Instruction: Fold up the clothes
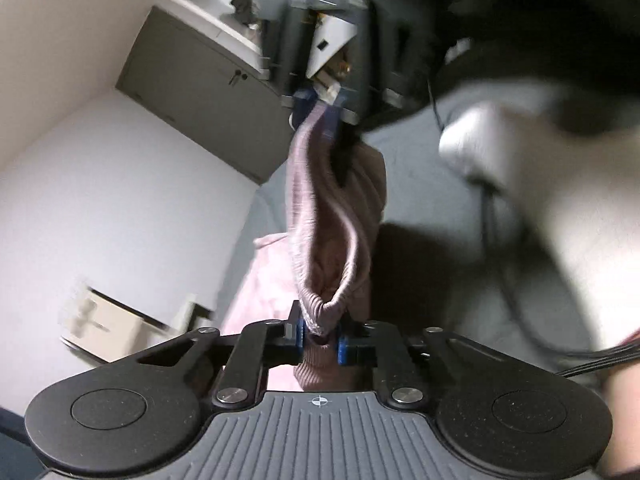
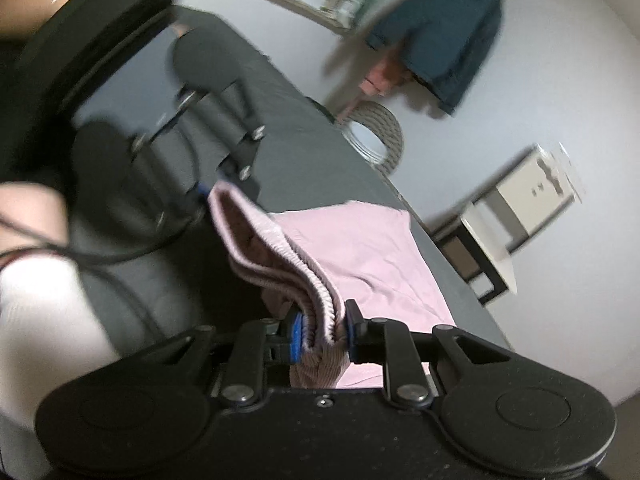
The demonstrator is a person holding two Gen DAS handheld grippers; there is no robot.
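Pink garment: ribbed hem stretched taut between left tongs and right tongs (both clamped on it), body draped over the dark worktop.

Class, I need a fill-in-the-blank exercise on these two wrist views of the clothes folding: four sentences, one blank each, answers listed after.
1. The garment held between the two tools is ____ in colour.
2. The left gripper has its jaws ____ on the ribbed edge.
3. The ribbed edge runs from the left gripper to the ____ gripper.
4. The rest of the garment lies on a dark ____ surface.

Missing words: pink; shut; right; grey
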